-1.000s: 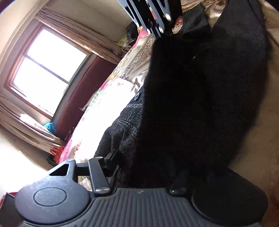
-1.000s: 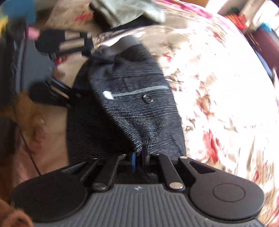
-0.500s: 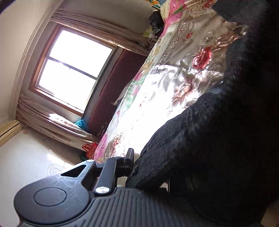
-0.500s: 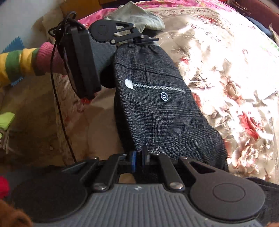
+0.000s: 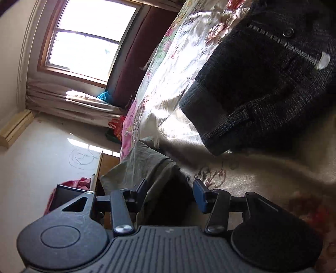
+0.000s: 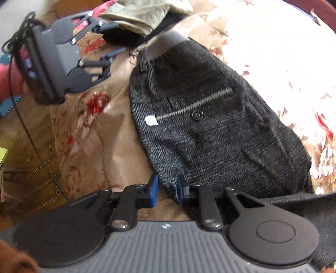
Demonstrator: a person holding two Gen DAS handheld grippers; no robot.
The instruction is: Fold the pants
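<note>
The dark grey checked pants (image 6: 210, 130) lie folded on the flowered bedspread (image 6: 273, 52), back pocket and button facing up. They also show in the left wrist view (image 5: 273, 79), waistband end nearest. My left gripper (image 5: 170, 192) is open and empty, off the pants, with its fingers near a green and black cloth pile (image 5: 147, 163). It shows in the right wrist view (image 6: 105, 40) at the upper left. My right gripper (image 6: 167, 191) is open, its blue pads on either side of the pants' near edge.
The green and black cloth pile (image 6: 142, 19) lies at the far end of the pants. The bed's edge drops to a patterned floor (image 6: 31, 151) on the left. A window (image 5: 88, 40) and a dark red headboard (image 5: 134, 54) stand beyond the bed.
Both grippers have let go of the pants and opened. The left gripper has drawn back off the waistband toward the cloth pile. The pants now lie flat on the bed.
</note>
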